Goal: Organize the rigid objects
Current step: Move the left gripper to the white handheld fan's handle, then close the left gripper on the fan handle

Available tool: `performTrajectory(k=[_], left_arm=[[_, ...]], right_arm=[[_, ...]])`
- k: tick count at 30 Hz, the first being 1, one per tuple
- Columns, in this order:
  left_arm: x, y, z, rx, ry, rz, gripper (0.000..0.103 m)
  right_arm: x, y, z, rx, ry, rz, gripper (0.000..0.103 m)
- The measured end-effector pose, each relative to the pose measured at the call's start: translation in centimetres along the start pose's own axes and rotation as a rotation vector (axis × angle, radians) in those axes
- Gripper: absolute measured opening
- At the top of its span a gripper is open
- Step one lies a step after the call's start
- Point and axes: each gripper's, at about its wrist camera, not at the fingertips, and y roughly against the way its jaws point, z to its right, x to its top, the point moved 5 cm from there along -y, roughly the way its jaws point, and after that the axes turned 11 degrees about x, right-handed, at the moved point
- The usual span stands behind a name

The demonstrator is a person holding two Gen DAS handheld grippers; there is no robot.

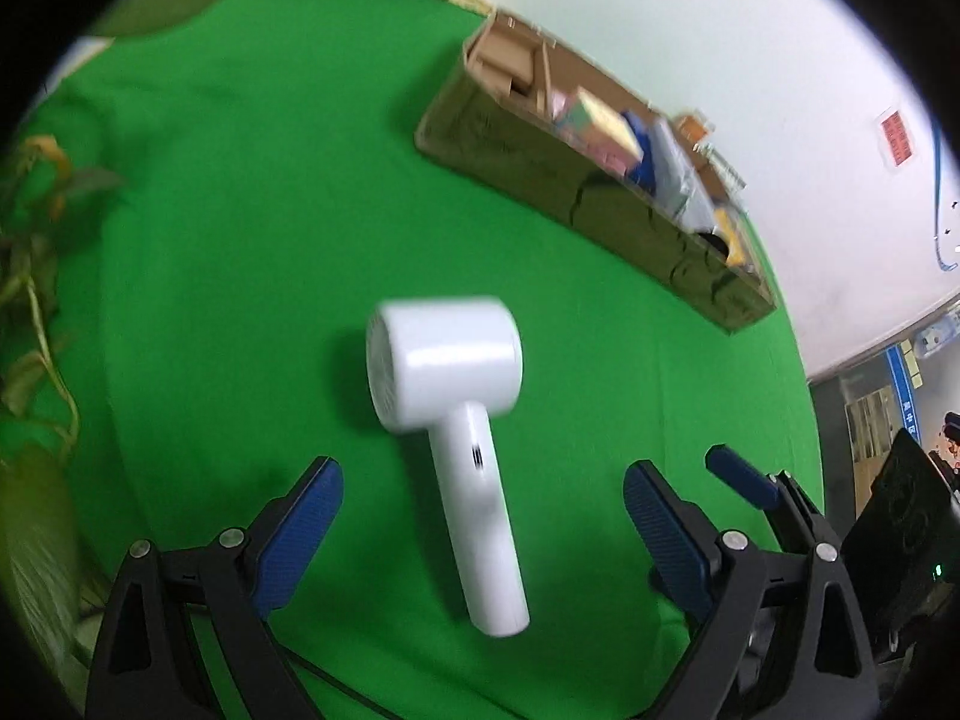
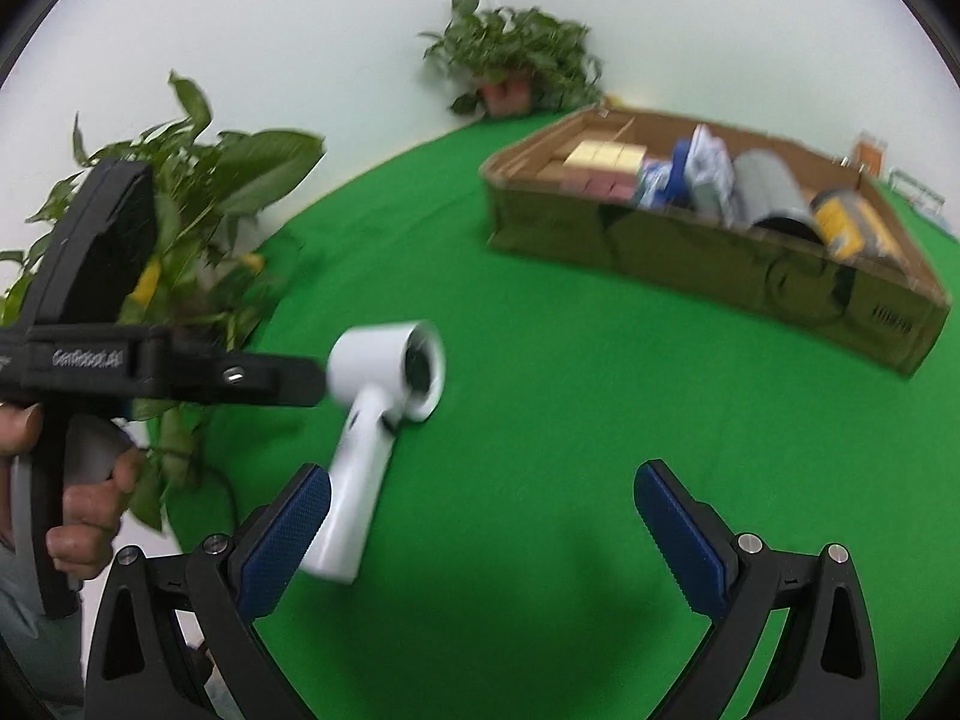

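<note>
Lying on the green cloth (image 1: 240, 240), a hair dryer (image 1: 456, 420) faces a cardboard box (image 1: 540, 168).

A green cloth (image 2: 540, 420) covers the tabletop. A potted plant (image 2: 510, 60) stands at its far corner against the white wall (image 2: 270, 30), and a larger leafy plant (image 2: 228, 192) with some yellowed leaves stands at the left edge. A red-printed notice (image 1: 898, 135) hangs on the wall.
</note>
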Motion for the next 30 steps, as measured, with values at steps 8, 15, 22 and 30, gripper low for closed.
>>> performTrajectory(k=[8, 15, 22, 30], left_arm=[[-1.9, -4.2, 0.8, -0.009, 0.019, -0.142, 0.052], [-1.8, -4.9, 2.3, -0.025, -0.034, -0.136, 0.033], [-1.4, -6.6, 6.5, -0.091, -0.097, -0.172, 0.032], [-1.1, -8.7, 11.4, -0.196, -0.124, -0.234, 0.032]], right_arm=[[-2.1, 0.2, -1.1, 0.022, -0.006, -0.041, 0.102], [-2.1, 0.6, 0.4, 0.009, -0.052, -0.049, 0.102], [-2.0, 1.2, 1.5, -0.029, -0.068, -0.034, 0.102], [-3.0, 2.8, 4.6, -0.11, -0.131, -0.026, 0.102]])
